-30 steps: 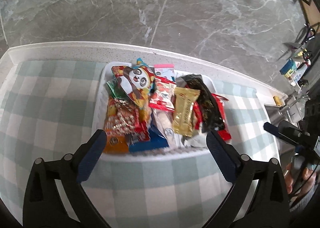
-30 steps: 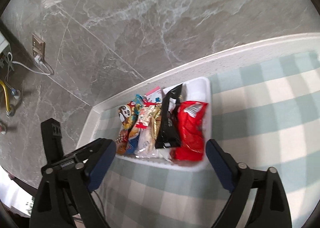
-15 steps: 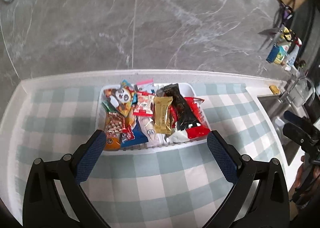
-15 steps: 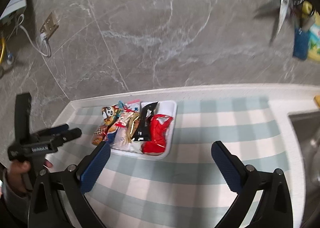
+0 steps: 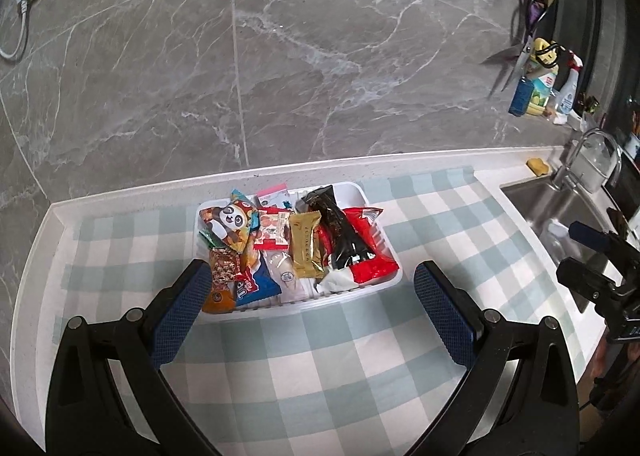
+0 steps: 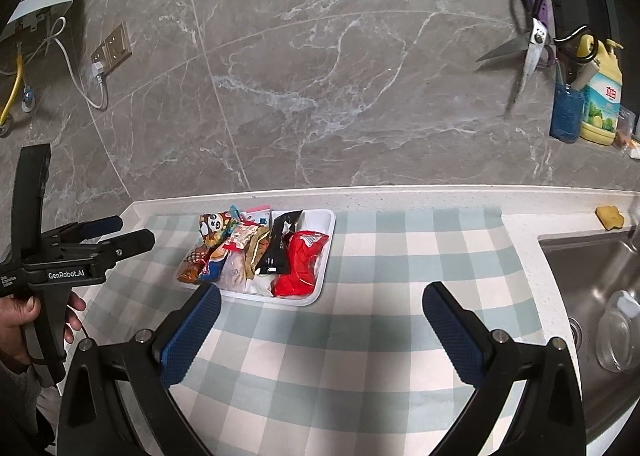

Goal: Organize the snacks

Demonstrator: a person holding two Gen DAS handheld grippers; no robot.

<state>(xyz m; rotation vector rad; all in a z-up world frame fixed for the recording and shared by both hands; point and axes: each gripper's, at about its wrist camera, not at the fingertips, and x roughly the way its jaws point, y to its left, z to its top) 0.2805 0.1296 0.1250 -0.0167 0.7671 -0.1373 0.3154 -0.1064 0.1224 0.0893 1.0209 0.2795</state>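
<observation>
White tray (image 5: 384,232) packed with snack packets (image 5: 304,244) sits on checkered surface (image 5: 320,356) near back wall. Left gripper (image 5: 312,288) jaws wide apart, empty, above tray's near edge. Right gripper (image 6: 320,308) jaws just widened, empty, over cloth right of tray.

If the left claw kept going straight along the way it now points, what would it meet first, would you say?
Probably the white tray of snacks: the open left claw frames its near rim, with nothing between. Depth is hard to judge, so it might land on the checked cloth just before it.
</observation>
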